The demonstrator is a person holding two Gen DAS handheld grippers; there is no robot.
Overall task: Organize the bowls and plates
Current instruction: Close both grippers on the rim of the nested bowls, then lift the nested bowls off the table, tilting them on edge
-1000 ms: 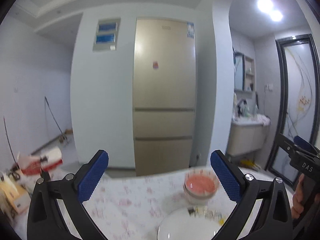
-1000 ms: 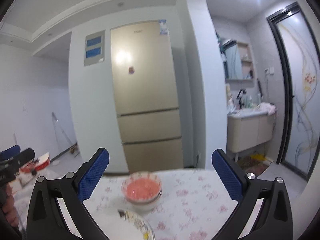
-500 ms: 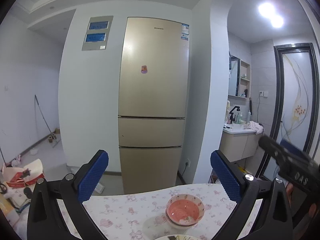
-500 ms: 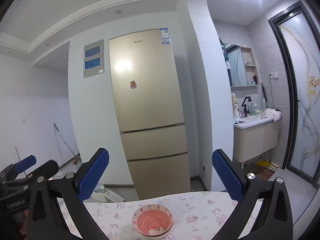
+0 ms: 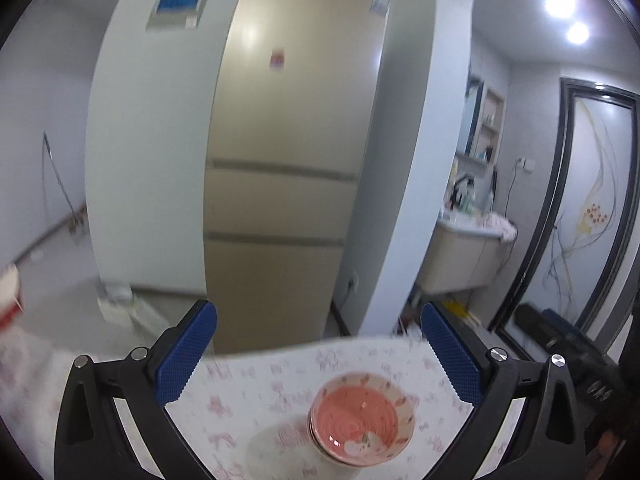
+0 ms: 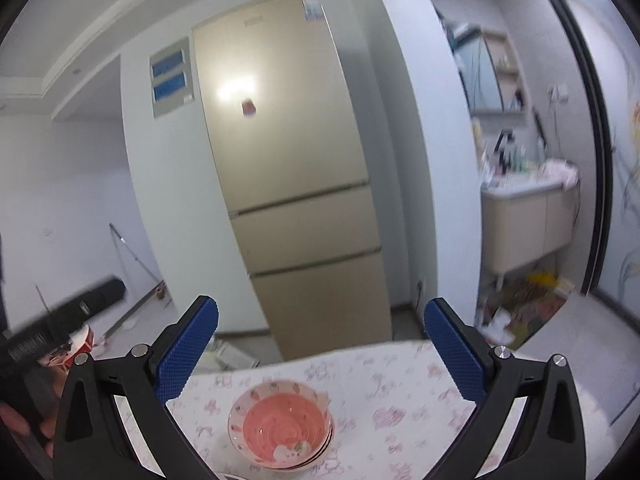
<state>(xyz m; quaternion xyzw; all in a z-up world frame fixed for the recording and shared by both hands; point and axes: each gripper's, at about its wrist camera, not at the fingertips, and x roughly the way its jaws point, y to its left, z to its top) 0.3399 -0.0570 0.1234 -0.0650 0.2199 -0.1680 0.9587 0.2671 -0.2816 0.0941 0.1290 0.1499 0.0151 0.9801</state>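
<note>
Left wrist view is pretty blurry, but the left gripper [image 5: 318,354] has its jaws spread wide with nothing between them, hanging above the counter [image 5: 256,384] with the floral cloth. The pink bowl [image 5: 361,420] sits on that cloth, low and a bit right of centre, between the two blue pads without touching either. It looks like a small stack of bowls, rims nested. Right wrist view shows the same deal: right gripper [image 6: 320,354] wide open and empty, bowl [image 6: 281,424] below it, closer to the left pad. The other gripper shows dark at the left edge. Behind the counter stands a tall gold fridge [image 6: 296,184], with a washbasin cabinet [image 6: 528,220] off right.
</note>
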